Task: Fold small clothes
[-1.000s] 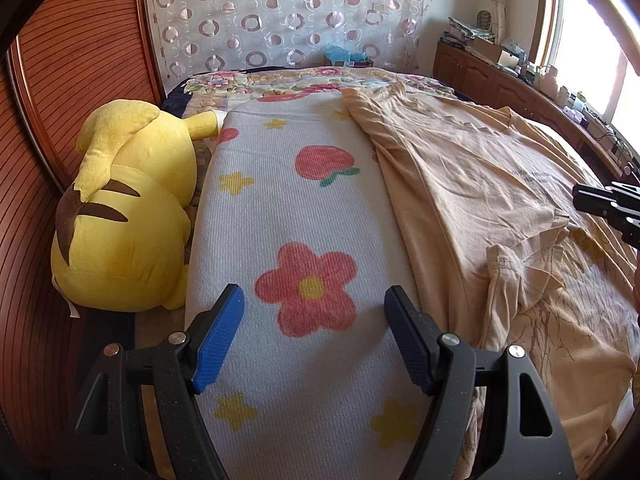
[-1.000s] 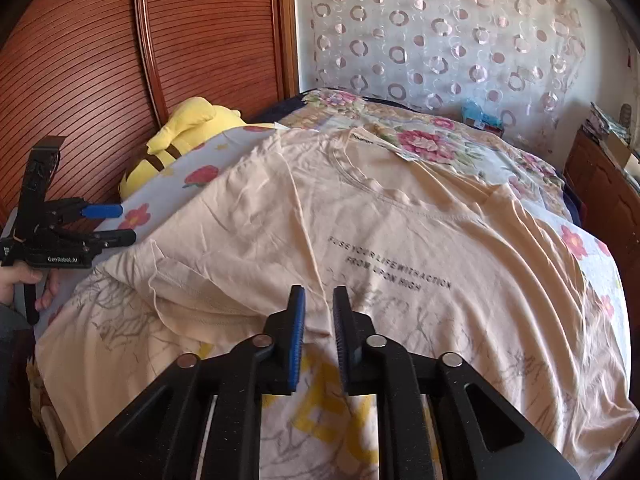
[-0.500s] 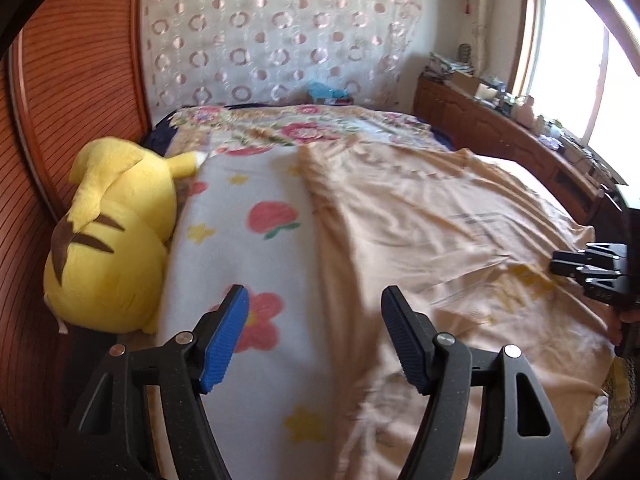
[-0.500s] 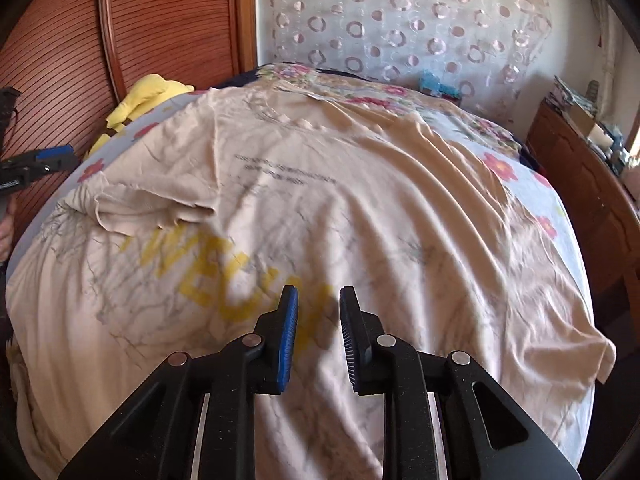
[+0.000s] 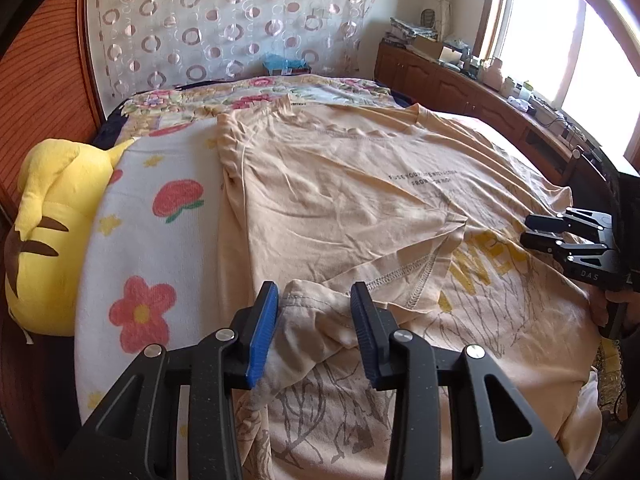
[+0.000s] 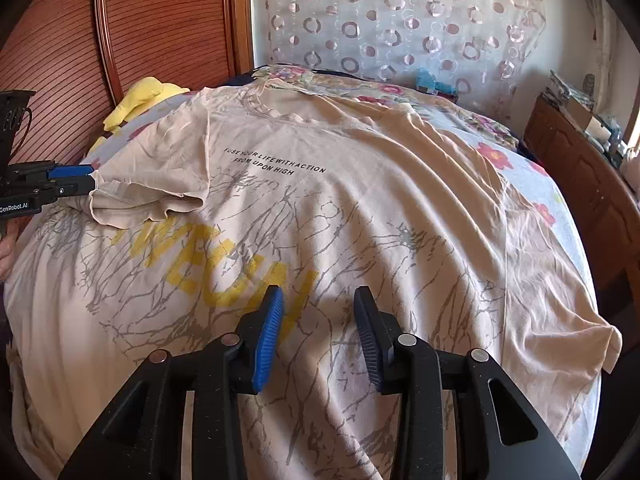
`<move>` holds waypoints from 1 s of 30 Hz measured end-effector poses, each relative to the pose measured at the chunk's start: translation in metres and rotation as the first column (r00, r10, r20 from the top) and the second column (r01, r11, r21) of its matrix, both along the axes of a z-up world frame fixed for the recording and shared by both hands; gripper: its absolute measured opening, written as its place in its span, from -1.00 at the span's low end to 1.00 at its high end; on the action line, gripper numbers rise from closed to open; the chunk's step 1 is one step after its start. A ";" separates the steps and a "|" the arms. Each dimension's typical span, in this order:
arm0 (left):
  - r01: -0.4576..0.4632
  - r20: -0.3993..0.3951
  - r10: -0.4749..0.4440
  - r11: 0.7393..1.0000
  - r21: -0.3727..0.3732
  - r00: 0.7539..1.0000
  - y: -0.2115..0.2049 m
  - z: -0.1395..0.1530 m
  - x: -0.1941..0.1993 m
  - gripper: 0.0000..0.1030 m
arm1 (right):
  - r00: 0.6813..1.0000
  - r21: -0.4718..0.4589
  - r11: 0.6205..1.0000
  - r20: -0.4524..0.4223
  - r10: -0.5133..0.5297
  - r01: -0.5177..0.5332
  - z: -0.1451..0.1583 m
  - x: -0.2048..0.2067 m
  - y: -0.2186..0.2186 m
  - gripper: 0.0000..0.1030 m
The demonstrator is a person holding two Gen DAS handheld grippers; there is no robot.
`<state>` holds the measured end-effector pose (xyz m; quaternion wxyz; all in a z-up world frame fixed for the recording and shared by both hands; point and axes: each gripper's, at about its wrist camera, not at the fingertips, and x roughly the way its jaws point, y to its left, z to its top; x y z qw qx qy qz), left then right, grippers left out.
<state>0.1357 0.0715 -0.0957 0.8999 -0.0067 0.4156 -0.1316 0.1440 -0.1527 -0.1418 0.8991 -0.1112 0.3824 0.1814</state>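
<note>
The T-shirt (image 6: pixel 360 208) is spread front-up across the bed (image 6: pixel 560 184), its neckline toward the patterned curtain (image 6: pixel 400 20) and its hem toward the cameras. Printed lettering and a yellow word are seen on the chest. One sleeve (image 5: pixel 400 264) is already turned inward and lies on the chest; the other sleeve (image 6: pixel 568 320) is stretched out flat toward the bed's edge. So little more than the first fold is judged to be done: the second sleeve, the sides and the fold from hem to neck are left.

The left tool (image 5: pixel 316 320) is placed at the crumpled cloth just below the folded sleeve. Its jaws are closing, with a bunch of fabric lying between them, but the pads are not yet shown pressing on it. The right tool (image 6: pixel 318 320) is held low over the lower chest print; its jaws are opening and nothing is gripped between them, only flat cloth being seen beneath.

A yellow plush toy (image 5: pixel 52 240) is lying beside the flowered blanket (image 5: pixel 152 248), clear of the shirt.
</note>
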 end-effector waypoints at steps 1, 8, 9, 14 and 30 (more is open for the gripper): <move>0.004 -0.002 -0.004 1.000 -0.003 1.000 -0.001 -0.001 0.000 -0.24 | 1.000 0.000 1.000 -0.001 -0.004 0.004 0.000 0.002 -0.001 -0.20; 0.011 -0.015 -0.011 1.000 -0.001 1.000 -0.001 -0.008 0.004 -0.42 | 1.000 0.007 1.000 -0.006 -0.015 0.015 0.001 0.003 -0.004 -0.11; -0.003 -0.013 0.003 1.000 0.004 1.000 0.000 -0.008 0.004 -0.52 | 1.000 0.008 1.000 -0.007 -0.015 0.015 0.002 0.004 -0.004 -0.10; -0.005 0.036 0.004 1.000 0.011 0.999 0.000 -0.003 -0.006 -0.83 | 1.000 0.005 1.000 -0.006 -0.019 0.019 0.002 0.004 -0.005 -0.06; 0.151 0.094 -0.149 0.989 -0.009 0.984 -0.026 0.014 -0.081 -0.83 | 1.000 0.006 1.000 -0.007 -0.019 0.019 0.002 0.005 -0.006 -0.02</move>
